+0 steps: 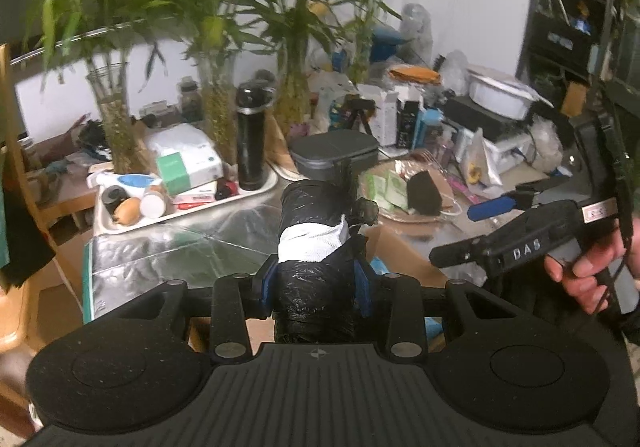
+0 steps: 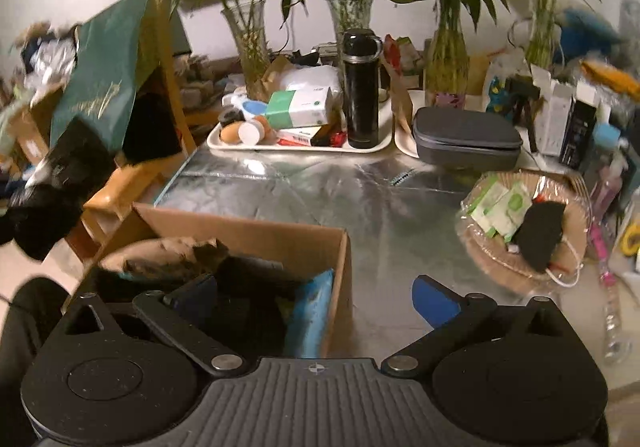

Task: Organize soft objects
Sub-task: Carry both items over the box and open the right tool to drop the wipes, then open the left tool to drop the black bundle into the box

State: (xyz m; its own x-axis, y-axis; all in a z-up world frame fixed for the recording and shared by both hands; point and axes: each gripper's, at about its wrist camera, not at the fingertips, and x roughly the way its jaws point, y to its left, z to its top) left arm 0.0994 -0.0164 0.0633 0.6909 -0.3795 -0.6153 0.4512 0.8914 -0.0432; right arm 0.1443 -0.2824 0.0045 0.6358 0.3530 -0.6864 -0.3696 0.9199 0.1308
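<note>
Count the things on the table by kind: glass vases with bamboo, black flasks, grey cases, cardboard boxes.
Glass vases with bamboo: 4
Black flask: 1
Grey case: 1
Cardboard box: 1
Total: 7

Black flask (image 2: 361, 91) stands on cream tray (image 2: 304, 147).

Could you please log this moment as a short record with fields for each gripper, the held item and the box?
left gripper: shut on the black plastic bundle
black plastic bundle: rolled, with a white cloth band around its middle
right gripper: open, nothing between its fingers
cardboard box: open-topped, at the table edge, dark soft items and a blue one inside
table: silvery foil-like cover
</note>
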